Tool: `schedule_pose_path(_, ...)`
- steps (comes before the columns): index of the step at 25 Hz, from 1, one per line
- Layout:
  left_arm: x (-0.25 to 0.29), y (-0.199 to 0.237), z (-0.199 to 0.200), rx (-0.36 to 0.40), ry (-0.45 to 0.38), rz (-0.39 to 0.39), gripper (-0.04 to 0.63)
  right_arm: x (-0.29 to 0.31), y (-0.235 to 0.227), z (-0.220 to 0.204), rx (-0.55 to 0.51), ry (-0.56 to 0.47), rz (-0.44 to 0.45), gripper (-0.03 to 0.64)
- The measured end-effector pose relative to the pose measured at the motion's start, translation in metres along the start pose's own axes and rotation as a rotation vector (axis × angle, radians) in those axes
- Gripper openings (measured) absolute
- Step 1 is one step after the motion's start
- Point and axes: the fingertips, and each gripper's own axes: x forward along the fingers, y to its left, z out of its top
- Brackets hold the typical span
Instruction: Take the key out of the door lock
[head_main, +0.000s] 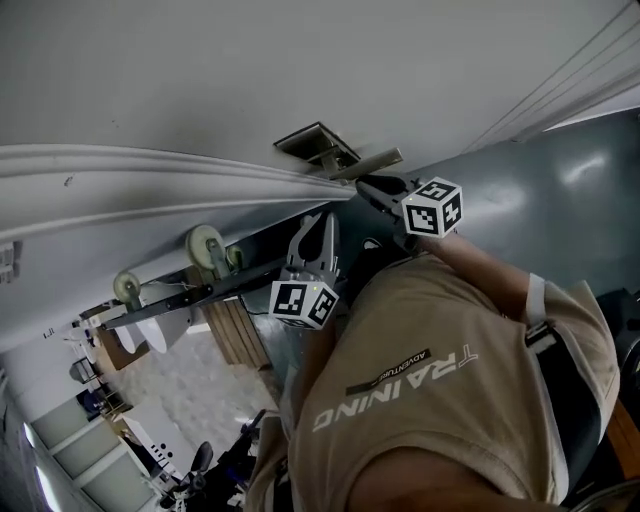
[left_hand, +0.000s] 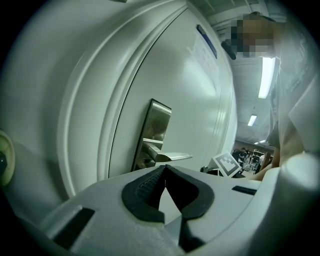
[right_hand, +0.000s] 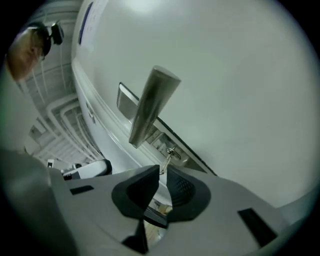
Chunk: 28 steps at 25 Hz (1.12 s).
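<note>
A steel lock plate (head_main: 312, 143) with a lever handle (head_main: 372, 161) sits on the white door (head_main: 200, 80). In the right gripper view a small metal key (right_hand: 169, 152) sticks out of the plate under the handle (right_hand: 152, 105). My right gripper (right_hand: 163, 169) is right at it: the jaws are drawn to a narrow gap with the key's thin outer end between their tips. In the head view it (head_main: 367, 186) reaches just below the handle. My left gripper (head_main: 322, 222) hangs lower, shut and empty (left_hand: 165, 169), pointing at the lock plate (left_hand: 155, 125) from a distance.
A dark rail with two pale rollers (head_main: 205, 243) runs along the door edge to the left. The person's beige shirt (head_main: 430, 390) fills the lower right. A room with desks and chairs (head_main: 180, 460) shows beyond the door at lower left.
</note>
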Motion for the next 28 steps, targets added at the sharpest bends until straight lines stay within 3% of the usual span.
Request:
schedule_pose_path(6, -0.004, 0.003, -0.011, -0.028, 0.009, 0.055, 0.009, 0.012, -0.001, -0.004, 0.211, -0.007, 0.055, 0.018)
schedule_pose_path(17, 0.002, 0.002, -0.004, 0.041, 0.0, 0.071, 0.009, 0.024, -0.002, -0.004, 0.5, -0.047, 0.119, 0.018)
schedule_pose_path(23, 0.003, -0.004, 0.0, 0.05, -0.009, 0.067, 0.009, 0.041, -0.008, 0.001, 0.631, -0.13, 0.056, 0.018)
schedule_pose_path(28, -0.004, -0.004, -0.007, 0.037, 0.0, 0.071, 0.009, 0.042, -0.009, 0.001, 0.646, -0.161, 0.013, 0.018)
